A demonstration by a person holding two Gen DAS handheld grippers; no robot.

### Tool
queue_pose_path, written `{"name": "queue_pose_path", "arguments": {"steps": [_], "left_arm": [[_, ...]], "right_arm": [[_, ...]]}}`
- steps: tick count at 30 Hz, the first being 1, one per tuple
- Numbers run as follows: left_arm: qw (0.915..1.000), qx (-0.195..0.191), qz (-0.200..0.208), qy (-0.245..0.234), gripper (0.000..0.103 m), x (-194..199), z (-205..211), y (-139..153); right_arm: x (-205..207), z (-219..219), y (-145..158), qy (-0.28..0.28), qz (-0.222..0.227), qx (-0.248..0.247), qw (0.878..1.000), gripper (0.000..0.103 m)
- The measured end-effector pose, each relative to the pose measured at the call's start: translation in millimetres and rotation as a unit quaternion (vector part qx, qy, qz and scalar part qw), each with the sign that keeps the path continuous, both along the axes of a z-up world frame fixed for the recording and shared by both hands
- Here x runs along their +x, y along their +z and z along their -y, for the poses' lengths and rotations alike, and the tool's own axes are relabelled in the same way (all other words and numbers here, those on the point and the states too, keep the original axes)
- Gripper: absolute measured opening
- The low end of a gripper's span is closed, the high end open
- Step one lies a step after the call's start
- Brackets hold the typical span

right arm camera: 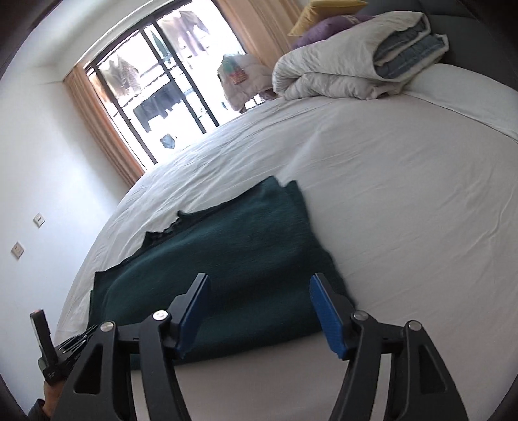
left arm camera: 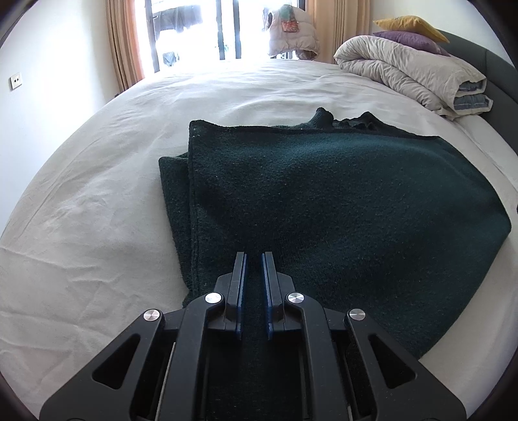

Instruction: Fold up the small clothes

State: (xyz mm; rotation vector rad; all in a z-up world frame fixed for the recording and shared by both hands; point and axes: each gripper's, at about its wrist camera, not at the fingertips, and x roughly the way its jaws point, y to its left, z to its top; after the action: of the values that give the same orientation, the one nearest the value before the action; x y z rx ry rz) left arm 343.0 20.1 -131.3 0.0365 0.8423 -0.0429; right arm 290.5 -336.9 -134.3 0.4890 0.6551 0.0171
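Lying on the white bed (left arm camera: 97, 200) is a dark green sweater (left arm camera: 323, 200), folded over once so one edge peeks out from under the top layer. The left hand-held gripper (left arm camera: 254, 259) sits low over the near edge of the sweater with its jaws almost together — the dark cloth runs between the blue pads, but I cannot tell if they pinch it. The right hand-held gripper (right arm camera: 257, 281) hangs over the sweater's other end with its jaws wide apart and nothing between them. Far behind the sweater — near the head of the bed — rests a rolled-up pale quilt (left arm camera: 408, 71), with a purple pillow (left arm camera: 411, 40) and a yellow pillow (left arm camera: 409, 26) behind it. Beyond the sweater stands a bright window (right arm camera: 155, 77) with orange curtains (right arm camera: 103, 129).
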Motion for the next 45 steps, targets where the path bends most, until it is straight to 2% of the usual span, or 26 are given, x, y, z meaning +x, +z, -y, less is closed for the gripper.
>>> {"name": "queue_pose_path", "arguments": {"steps": [6, 8, 9, 11, 12, 13, 15, 16, 17, 18, 19, 21, 24, 28, 33, 35, 36, 38, 39, 41, 45], "left_arm": [[0.9996, -0.027, 0.0, -0.002, 0.009, 0, -7, 2], [0.9986, -0.052, 0.0, -0.001, 0.009, -2, -14, 5], [0.9967, -0.082, -0.002, 0.002, 0.009, -4, -22, 8], [0.9839, -0.176, -0.007, 0.03, 0.009, -17, -50, 13], [0.9782, -0.203, -0.006, 0.045, 0.009, -23, -59, 15], [0.9689, -0.24, -0.004, 0.061, 0.009, -33, -72, 16], [0.9557, -0.282, -0.003, 0.083, 0.013, -49, -87, 18], [0.9492, -0.301, -0.003, 0.093, 0.026, -57, -92, 17], [0.94, -0.327, -0.006, 0.097, 0.054, -65, -97, 14], [0.9292, -0.354, -0.007, 0.105, 0.07, -72, -101, 10], [0.9189, -0.378, 0.001, 0.112, 0.079, -79, -105, 6], [0.9061, -0.404, 0.002, 0.125, 0.079, -82, -110, 2], [0.8981, -0.426, -0.013, 0.109, 0.079, -67, -112, -2], [0.8714, -0.477, -0.03, 0.11, 0.079, -49, -117, -13], [0.8576, -0.502, -0.06, 0.093, 0.076, -19, -108, -18], [0.8472, -0.519, -0.073, 0.086, 0.058, -10, -105, -23], [0.8351, -0.537, -0.086, 0.085, 0.053, -5, -106, -30], [0.8203, -0.556, -0.095, 0.096, 0.032, -2, -109, -41], [0.8128, -0.565, -0.098, 0.1, 0.032, -1, -110, -47], [0.8039, -0.577, -0.1, 0.103, 0.021, 0, -113, -54], [0.7957, -0.587, -0.1, 0.112, 0.014, 6, -114, -59]], "right_arm": [[19, -57, 8, 0.055, -0.012, -0.028, 0.998, 0.067], [23, -80, 8, 0.07, -0.017, -0.032, 0.997, 0.067], [24, -89, 9, 0.076, -0.017, -0.033, 0.996, 0.067], [25, -106, 9, 0.09, -0.014, -0.033, 0.995, 0.067], [24, -114, 9, 0.098, -0.011, -0.036, 0.994, 0.067], [24, -121, 7, 0.105, -0.009, -0.04, 0.994, 0.067], [23, -134, 6, 0.118, -0.008, -0.044, 0.992, 0.067], [21, -139, 4, 0.123, -0.008, -0.042, 0.992, 0.067], [20, -142, 3, 0.127, -0.009, -0.038, 0.991, 0.067], [20, -145, 1, 0.129, -0.01, -0.032, 0.991, 0.067], [19, -147, 0, 0.13, -0.011, -0.027, 0.991, 0.067], [18, -150, -1, 0.132, -0.009, -0.018, 0.991, 0.067], [15, -151, -1, 0.137, -0.007, -0.017, 0.99, 0.067], [14, -147, 0, 0.136, -0.004, -0.006, 0.991, 0.067], [19, -148, 2, 0.141, -0.004, 0.013, 0.99, 0.067], [25, -151, 4, 0.148, -0.003, 0.02, 0.989, 0.067], [28, -153, 5, 0.153, -0.003, 0.025, 0.988, 0.067], [37, -160, 8, 0.166, -0.003, 0.03, 0.986, 0.067], [41, -164, 9, 0.176, -0.005, 0.03, 0.984, 0.067], [52, -174, 9, 0.19, -0.013, 0.025, 0.981, 0.067], [75, -188, 3, 0.211, -0.034, 0.027, 0.977, 0.067]]}}
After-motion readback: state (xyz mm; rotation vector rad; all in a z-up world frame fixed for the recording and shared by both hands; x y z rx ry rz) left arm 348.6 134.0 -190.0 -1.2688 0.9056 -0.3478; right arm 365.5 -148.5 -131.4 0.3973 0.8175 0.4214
